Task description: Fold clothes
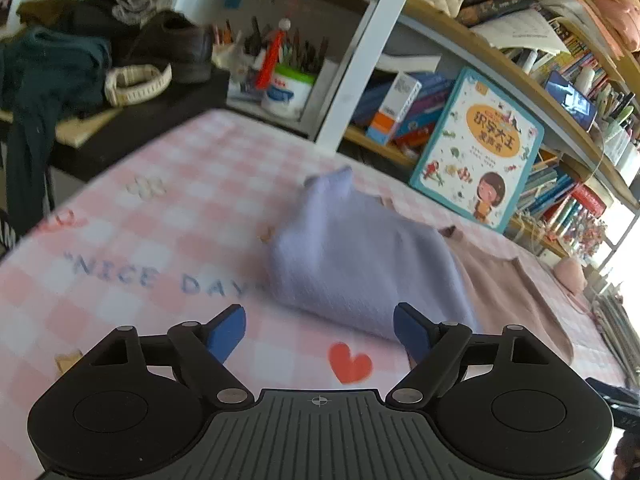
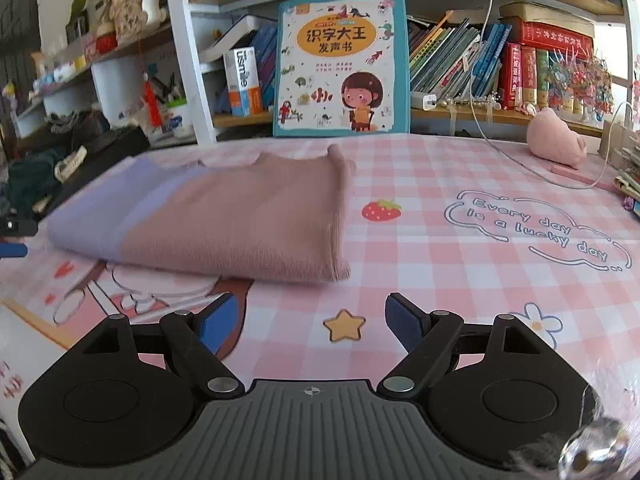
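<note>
L gripper (image 1: pixel 320 334) sits at 6 o'clock in the left view, blue pads (image 1: pixel 226 334) spread wide, nothing between them. Right pad's tip overlaps the near hem of the sweater (image 1: pixel 352 264); can't tell if it touches. Just ahead, a red heart (image 1: pixel 349 362) printed on the pink check cloth (image 1: pixel 168 208), w/ "NICE DAY" lettering at 9 o'clock. Sweater lies folded on the cloth at center, lilac part nearest, dusty-pink part trailing off to 3 o'clock. One lilac corner stands up at 12 o'clock, blurred.

R gripper (image 2: pixel 314 326) also at 6 o'clock in its view, jaws released and wide, empty, over the cloth (image 2: pixel 460 168). Yellow star (image 2: pixel 344 325) print lies between the pads. Beyond, the sweater (image 2: pixel 248 220) lies flat from 9 to 12 o'clock, lilac band on the left, pink to the right, folded edge facing the gripper. Strawberry print (image 2: pixel 381 210) just right of it; "Every day is a lucky day" text at 3 o'clock.

Farther back: picture book (image 2: pixel 342 66) propped upright against the shelf (image 2: pixel 480 114) at 12 o'clock, touching the cloth's far edge. Pink plush (image 2: pixel 558 142) at 2 o'clock, white cable (image 2: pixel 486 40) hanging near it. Books fill the shelf behind.
</note>
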Motion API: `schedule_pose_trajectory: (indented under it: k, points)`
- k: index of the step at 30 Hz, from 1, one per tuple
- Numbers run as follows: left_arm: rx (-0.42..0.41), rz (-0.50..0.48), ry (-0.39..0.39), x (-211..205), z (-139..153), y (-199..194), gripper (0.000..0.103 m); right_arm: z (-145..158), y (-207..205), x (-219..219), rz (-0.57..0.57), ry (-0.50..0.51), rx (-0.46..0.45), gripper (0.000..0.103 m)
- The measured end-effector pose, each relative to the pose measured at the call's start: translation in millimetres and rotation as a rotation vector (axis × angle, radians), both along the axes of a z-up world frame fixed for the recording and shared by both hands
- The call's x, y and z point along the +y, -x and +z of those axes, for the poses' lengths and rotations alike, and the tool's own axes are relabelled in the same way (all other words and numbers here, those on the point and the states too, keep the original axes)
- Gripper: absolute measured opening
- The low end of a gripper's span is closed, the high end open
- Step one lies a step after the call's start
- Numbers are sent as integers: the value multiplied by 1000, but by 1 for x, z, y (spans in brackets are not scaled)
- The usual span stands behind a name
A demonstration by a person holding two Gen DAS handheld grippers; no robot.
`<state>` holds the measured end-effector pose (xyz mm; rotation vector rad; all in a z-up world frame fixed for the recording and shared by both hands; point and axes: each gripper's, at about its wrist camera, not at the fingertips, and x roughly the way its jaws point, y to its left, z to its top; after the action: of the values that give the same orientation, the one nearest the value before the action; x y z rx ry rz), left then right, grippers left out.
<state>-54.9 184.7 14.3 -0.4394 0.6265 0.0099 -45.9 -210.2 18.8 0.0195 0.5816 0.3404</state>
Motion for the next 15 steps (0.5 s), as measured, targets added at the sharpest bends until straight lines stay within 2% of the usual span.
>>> schedule_pose_trajectory:
  k: [3, 6, 8, 12, 15]
  points:
    - [12, 5, 66, -2, -5, -2, 84, -3, 4, 2, 5, 21, 2, 79]
    - [12, 31, 166, 1, -11, -3, 84, -5, 7, 4, 13, 36, -4, 85]
    - [8, 90, 293, 9, -19, -3, 84, -6, 8, 6, 18, 47, -16, 86]
    - [-16, 168, 492, 22, -33, -1, 83, -9, 9, 10, 23, 85, -30, 86]
    - [-23, 197, 495, 23, -34, -2, 81, -11, 10, 13, 34, 113, -36, 86]
